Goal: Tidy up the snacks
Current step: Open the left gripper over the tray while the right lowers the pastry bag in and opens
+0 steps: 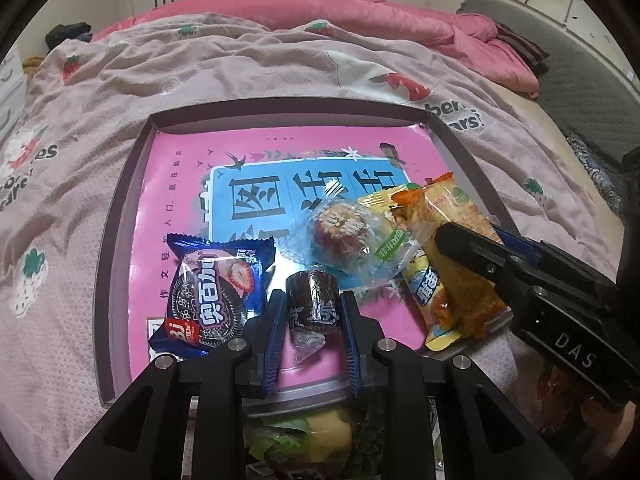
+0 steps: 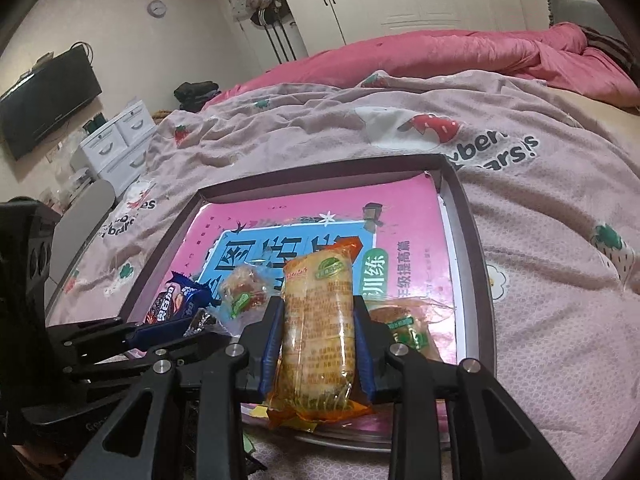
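A shallow dark-rimmed cardboard tray (image 1: pixel 120 208), lined with a glossy pink and blue booklet cover (image 1: pixel 176 184), sits on a rumpled pink strawberry-print bedspread (image 1: pixel 240 68), and the snacks are gathered along its near edge.

The left gripper (image 1: pixel 314 308) is clamped tight on a small dark-brown wrapped cake roll (image 1: pixel 313 298); the roll stands between the blue pads just above the tray's near edge, its twisted wrapper tail hanging toward the camera. Just beside it, toward the near left corner, lies a blue cookie packet with a strawberry picture (image 1: pixel 214 290).

The right gripper (image 2: pixel 318 332) holds a long orange-yellow wrapped bread bar (image 2: pixel 318 324) at its middle – the bar's long axis runs along the fingers, far end pointing toward the tray's far edge, near end overhanging the near rim. A clear-wrapped round pastry with a green label (image 1: pixel 348 236) lies between the two grippers, and another similar one (image 2: pixel 404 326) rests touching the right gripper's outer finger.

The coming set-down likely turns on this – open floor lies straight ahead of both grippers, toward the far edge, and the bar already points that way
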Action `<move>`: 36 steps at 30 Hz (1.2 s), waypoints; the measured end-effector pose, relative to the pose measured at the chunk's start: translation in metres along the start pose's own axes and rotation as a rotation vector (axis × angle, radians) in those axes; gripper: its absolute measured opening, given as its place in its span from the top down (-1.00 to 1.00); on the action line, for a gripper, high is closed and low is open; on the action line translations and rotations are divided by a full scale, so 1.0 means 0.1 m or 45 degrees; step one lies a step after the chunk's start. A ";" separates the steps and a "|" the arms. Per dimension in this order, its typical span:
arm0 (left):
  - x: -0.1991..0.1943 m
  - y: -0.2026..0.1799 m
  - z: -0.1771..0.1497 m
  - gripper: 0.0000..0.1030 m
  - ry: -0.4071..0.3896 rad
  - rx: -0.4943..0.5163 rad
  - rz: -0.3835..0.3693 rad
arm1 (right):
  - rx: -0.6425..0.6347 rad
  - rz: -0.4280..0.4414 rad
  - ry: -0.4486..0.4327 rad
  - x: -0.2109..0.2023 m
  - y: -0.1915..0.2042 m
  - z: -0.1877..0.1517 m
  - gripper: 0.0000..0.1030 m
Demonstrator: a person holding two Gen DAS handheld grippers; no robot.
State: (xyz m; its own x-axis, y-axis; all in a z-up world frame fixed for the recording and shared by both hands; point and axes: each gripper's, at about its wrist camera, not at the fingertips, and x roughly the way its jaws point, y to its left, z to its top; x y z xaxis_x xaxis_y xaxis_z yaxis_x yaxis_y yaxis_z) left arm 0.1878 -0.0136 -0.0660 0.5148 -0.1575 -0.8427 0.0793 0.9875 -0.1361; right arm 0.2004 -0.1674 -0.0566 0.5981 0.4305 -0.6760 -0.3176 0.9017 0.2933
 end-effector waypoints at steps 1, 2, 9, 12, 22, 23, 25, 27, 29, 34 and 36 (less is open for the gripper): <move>0.00 0.00 0.00 0.46 -0.001 -0.001 0.002 | 0.005 -0.002 0.001 0.00 -0.01 0.00 0.35; -0.01 0.01 0.00 0.46 -0.003 -0.002 0.003 | 0.009 -0.004 0.001 -0.01 -0.01 0.00 0.35; -0.03 0.02 0.01 0.46 -0.012 -0.008 0.008 | 0.044 0.006 0.010 -0.01 -0.06 0.02 0.31; -0.04 0.03 0.01 0.46 -0.016 -0.009 0.009 | 0.036 0.001 0.010 -0.02 -0.05 0.01 0.29; -0.14 0.03 0.04 0.46 -0.047 0.000 0.024 | 0.056 -0.004 -0.005 -0.10 -0.07 0.02 0.18; -0.16 0.03 0.05 0.46 -0.050 -0.001 0.025 | 0.055 -0.003 -0.008 -0.11 -0.07 0.03 0.17; -0.19 0.04 0.06 0.45 -0.062 -0.004 0.032 | 0.049 0.000 -0.017 -0.14 -0.06 0.03 0.16; -0.23 0.05 0.07 0.45 -0.076 -0.004 0.038 | 0.045 -0.001 -0.027 -0.17 -0.05 0.04 0.13; -0.26 0.06 0.09 0.43 -0.085 -0.010 0.037 | 0.045 0.001 -0.035 -0.19 -0.05 0.04 0.10; -0.33 0.08 0.10 0.22 -0.099 -0.017 0.041 | 0.044 0.004 -0.058 -0.27 -0.04 0.05 0.08; -0.37 0.08 0.10 0.18 -0.110 -0.019 0.045 | 0.043 0.005 -0.065 -0.29 -0.04 0.06 0.08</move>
State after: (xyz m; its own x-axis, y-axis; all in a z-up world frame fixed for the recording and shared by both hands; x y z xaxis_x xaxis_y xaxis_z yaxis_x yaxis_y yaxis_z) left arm 0.1776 0.0004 -0.0307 0.5886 -0.1210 -0.7993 0.0474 0.9922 -0.1152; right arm 0.1887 -0.1832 -0.0347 0.6339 0.4351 -0.6395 -0.2955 0.9003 0.3196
